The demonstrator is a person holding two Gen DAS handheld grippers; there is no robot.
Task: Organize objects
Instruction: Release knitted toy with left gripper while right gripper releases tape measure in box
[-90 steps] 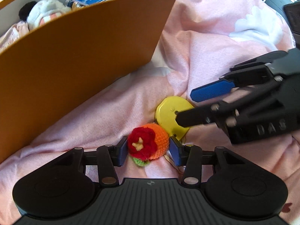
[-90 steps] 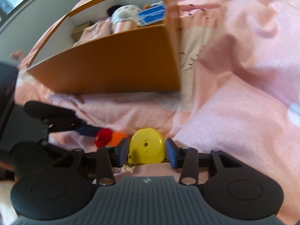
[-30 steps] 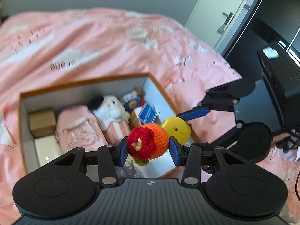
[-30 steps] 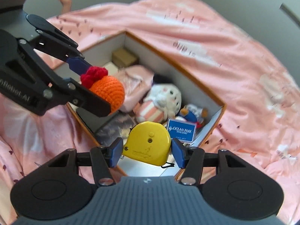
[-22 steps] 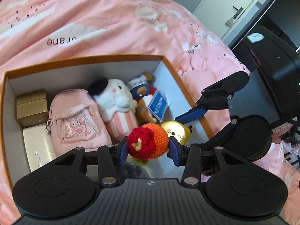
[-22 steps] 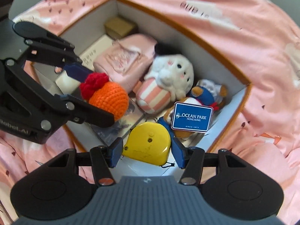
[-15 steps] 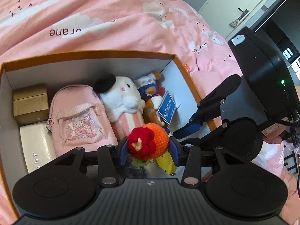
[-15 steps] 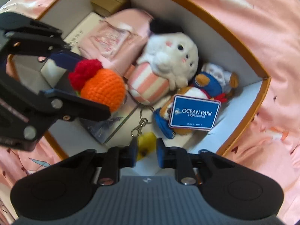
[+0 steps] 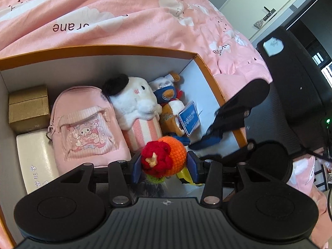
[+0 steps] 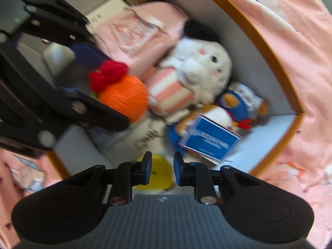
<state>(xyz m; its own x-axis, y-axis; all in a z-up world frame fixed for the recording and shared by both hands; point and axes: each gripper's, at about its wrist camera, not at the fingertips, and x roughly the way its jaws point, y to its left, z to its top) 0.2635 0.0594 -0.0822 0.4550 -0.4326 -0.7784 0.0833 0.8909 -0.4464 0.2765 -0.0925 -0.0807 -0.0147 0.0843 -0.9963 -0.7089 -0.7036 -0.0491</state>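
My left gripper (image 9: pixel 164 164) is shut on an orange crochet ball with a red flower (image 9: pixel 166 157) and holds it low over the open orange-rimmed box (image 9: pixel 124 48). The ball (image 10: pixel 124 97) also shows in the right wrist view. My right gripper (image 10: pixel 162 166) points straight down into the box's near right corner. Its jaws are closing, a narrow gap is left, and nothing is pinched between them. The yellow tape measure (image 10: pixel 159 178) lies on the box floor just under them. In the left wrist view a strip of the tape measure (image 9: pixel 183 175) shows below the ball.
The box holds a pink pouch (image 9: pixel 87 124), a white plush (image 9: pixel 134 101), a penguin plush with a blue tag (image 9: pixel 188 118), a gold box (image 9: pixel 29 105) and a white case (image 9: pixel 35 159). Pink bedding (image 9: pixel 124 10) surrounds it. A black chair (image 9: pixel 290 72) stands at the right.
Both grippers came down over the box. The right jaws no longer hold the yellow tape measure, which now lies on the box floor, and they have narrowed. The left still holds the ball.
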